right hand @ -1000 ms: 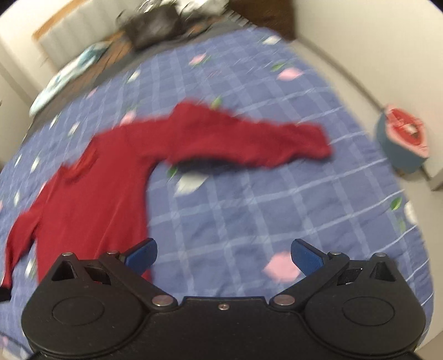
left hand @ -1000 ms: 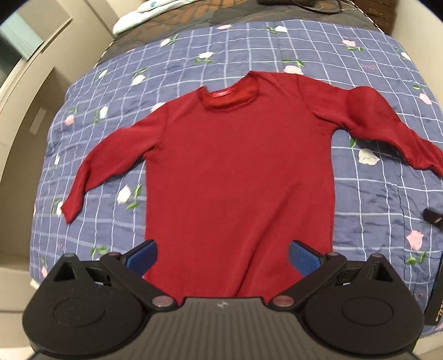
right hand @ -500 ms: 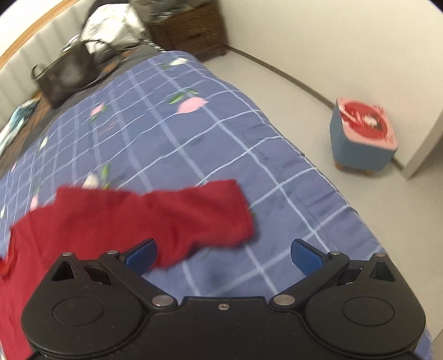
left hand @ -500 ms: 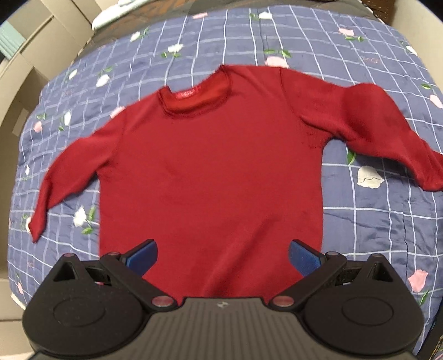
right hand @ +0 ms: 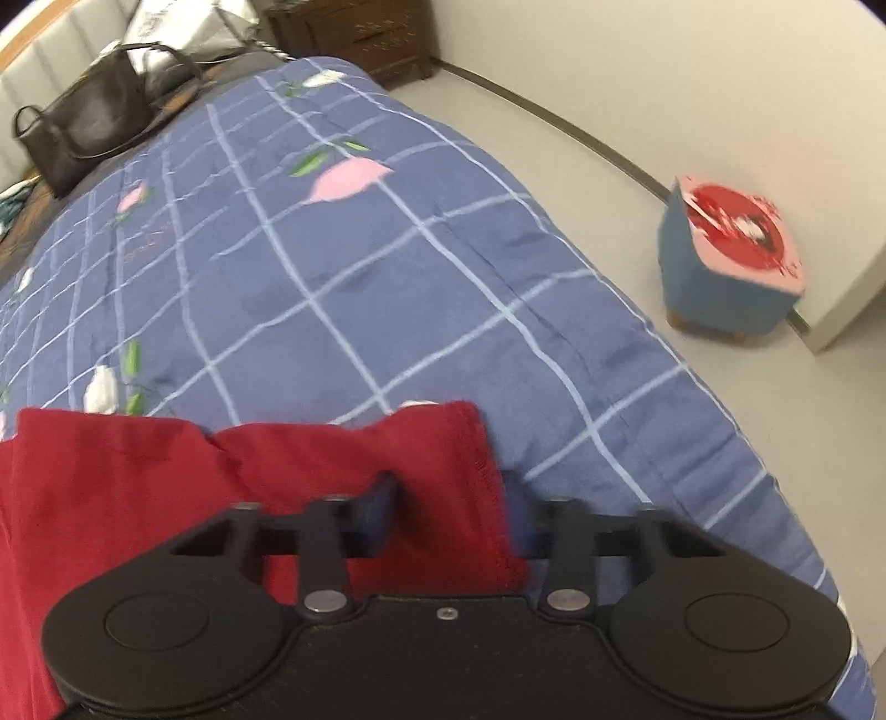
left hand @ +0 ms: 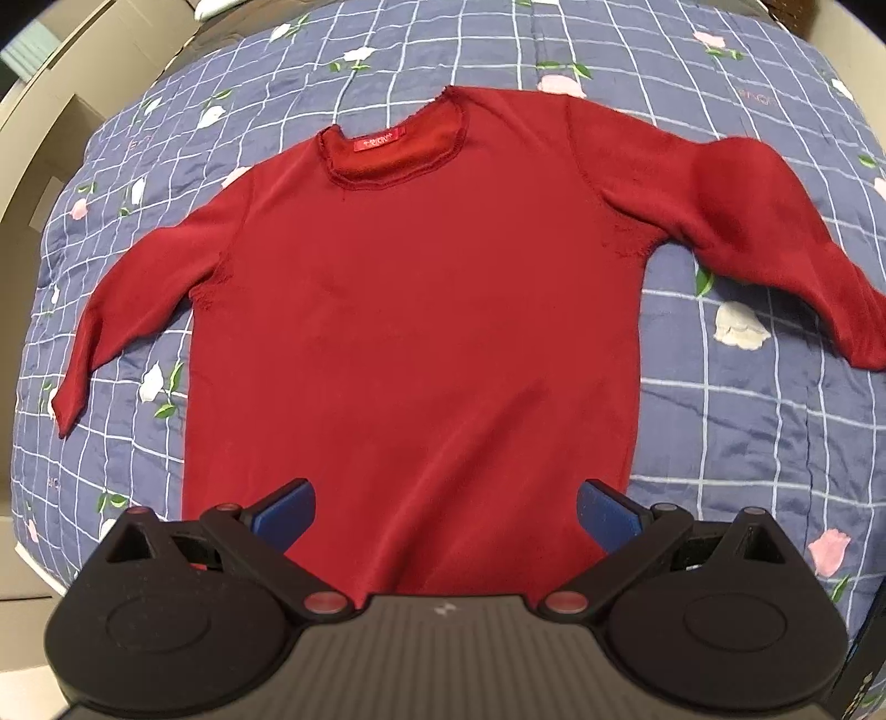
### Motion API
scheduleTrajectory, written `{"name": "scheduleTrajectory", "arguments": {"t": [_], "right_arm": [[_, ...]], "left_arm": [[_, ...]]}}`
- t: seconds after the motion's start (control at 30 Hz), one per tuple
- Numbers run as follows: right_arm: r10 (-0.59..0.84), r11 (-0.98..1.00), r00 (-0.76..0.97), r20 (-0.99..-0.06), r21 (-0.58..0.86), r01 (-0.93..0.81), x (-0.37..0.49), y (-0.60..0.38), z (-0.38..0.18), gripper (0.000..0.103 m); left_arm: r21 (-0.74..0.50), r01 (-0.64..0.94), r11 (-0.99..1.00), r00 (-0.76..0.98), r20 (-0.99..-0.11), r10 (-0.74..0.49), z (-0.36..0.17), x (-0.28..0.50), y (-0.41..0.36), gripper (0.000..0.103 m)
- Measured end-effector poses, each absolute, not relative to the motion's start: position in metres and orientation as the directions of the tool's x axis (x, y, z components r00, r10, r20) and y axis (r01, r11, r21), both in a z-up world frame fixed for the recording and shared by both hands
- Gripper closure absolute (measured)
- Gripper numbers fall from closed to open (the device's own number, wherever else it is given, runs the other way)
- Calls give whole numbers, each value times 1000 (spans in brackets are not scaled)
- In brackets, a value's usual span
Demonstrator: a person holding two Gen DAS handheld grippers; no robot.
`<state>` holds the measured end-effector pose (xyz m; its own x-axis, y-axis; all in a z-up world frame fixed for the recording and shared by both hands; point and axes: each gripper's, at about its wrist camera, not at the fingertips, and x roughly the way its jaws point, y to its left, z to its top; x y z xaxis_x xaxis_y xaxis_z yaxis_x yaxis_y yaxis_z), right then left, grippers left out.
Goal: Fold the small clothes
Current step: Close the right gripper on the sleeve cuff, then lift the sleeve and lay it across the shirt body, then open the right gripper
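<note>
A small red long-sleeved sweater (left hand: 415, 310) lies flat, front up, on a blue checked bedspread (left hand: 747, 432), with both sleeves spread out to the sides. My left gripper (left hand: 446, 512) hovers open over the sweater's bottom hem, its blue pads (left hand: 282, 512) wide apart and holding nothing. In the right wrist view, the cuff end of one sleeve (right hand: 437, 448) lies near the bed's side edge. My right gripper (right hand: 448, 515) has its fingers drawn in on both sides of that cuff, with red cloth between them.
The bedspread (right hand: 387, 277) slopes down to a pale floor on the right. A blue stool (right hand: 731, 260) with a red and pink top stands there. A dark handbag (right hand: 88, 122) sits at the bed's far end, beside a brown nightstand (right hand: 354, 27).
My right gripper swung to the end of the sleeve, came down on the cuff and closed from wide open. The left gripper drifted slightly over the hem and stayed open.
</note>
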<state>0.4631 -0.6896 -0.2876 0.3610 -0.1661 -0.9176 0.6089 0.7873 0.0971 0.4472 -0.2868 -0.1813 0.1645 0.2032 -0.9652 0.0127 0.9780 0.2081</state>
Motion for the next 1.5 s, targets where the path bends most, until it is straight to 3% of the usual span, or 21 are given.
{"name": "scheduleTrajectory", "arguments": {"t": [0.07,0.2,0.43,0.7,0.93,1.23,1.5], "right_arm": [[-146,810,372,-917,105,577,465,-688,-282,93],[-160,821,429,-889,121,557,463,-697,-256,96],[-224,783,513,-829,160,601,444,-734,-206,96],[-174,787,476,-862,169,594,445,-736,-211,96],[-149,807,522,-840,202,556,447,-712,-175,95],[-103,881,628,-771,223,417,465,-639,-96,95],[-27,947,683,-730,201,252,495,-501,-52,95]], "left_arm": [[206,10,979,170,-965,201,-178,449,-288,0],[201,8,980,187,-963,196,-172,452,-292,0],[189,-1,982,214,-959,185,-158,452,-294,0],[191,-4,982,220,-957,187,-150,439,-289,0],[169,-14,986,256,-952,167,-132,431,-278,0],[102,-59,993,301,-947,115,-116,424,-235,0],[49,-80,996,304,-950,72,-115,413,-156,0]]}}
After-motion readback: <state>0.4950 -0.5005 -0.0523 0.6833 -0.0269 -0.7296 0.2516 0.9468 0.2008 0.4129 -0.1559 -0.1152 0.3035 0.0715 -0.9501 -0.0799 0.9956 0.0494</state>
